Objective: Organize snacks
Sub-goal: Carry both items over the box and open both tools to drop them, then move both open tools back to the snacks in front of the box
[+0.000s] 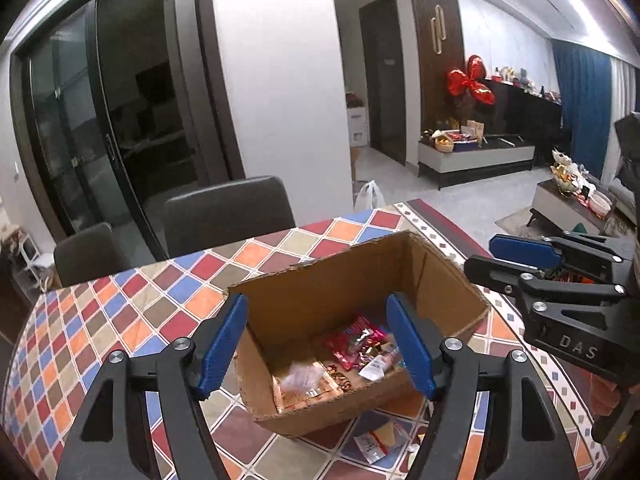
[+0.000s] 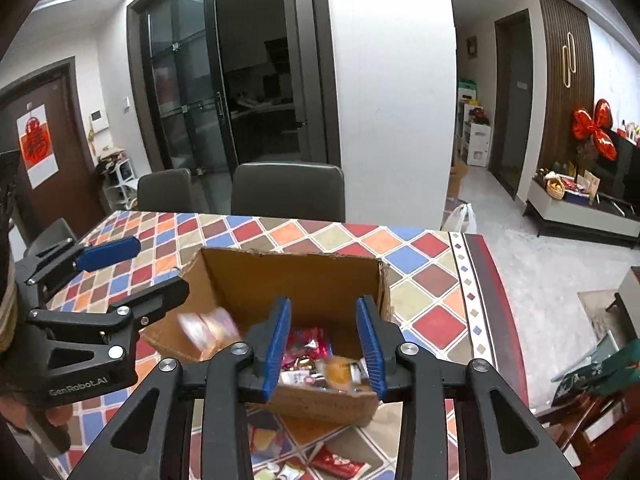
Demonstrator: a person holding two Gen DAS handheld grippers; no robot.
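An open cardboard box (image 1: 340,292) (image 2: 288,276) stands on the table with the chequered cloth (image 1: 140,300); several wrapped snacks (image 1: 356,340) lie in it. My left gripper (image 1: 316,344) (image 2: 162,264) hovers open over the box's left part. Below it a blurred pale packet (image 1: 300,376) (image 2: 208,330) is in the air, touching neither pad. My right gripper (image 2: 324,344) (image 1: 480,255) is open over the box's right part, and a blurred orange packet (image 2: 338,372) shows low between its fingers, not pressed by them. More loose packets (image 2: 340,460) (image 1: 376,440) lie on the cloth in front of the box.
Two dark chairs (image 2: 288,188) (image 2: 166,188) stand at the table's far side. The table's right edge (image 2: 488,280) drops to the floor, where a white bag (image 2: 462,216) sits. A hand (image 2: 52,416) holds the left gripper's handle.
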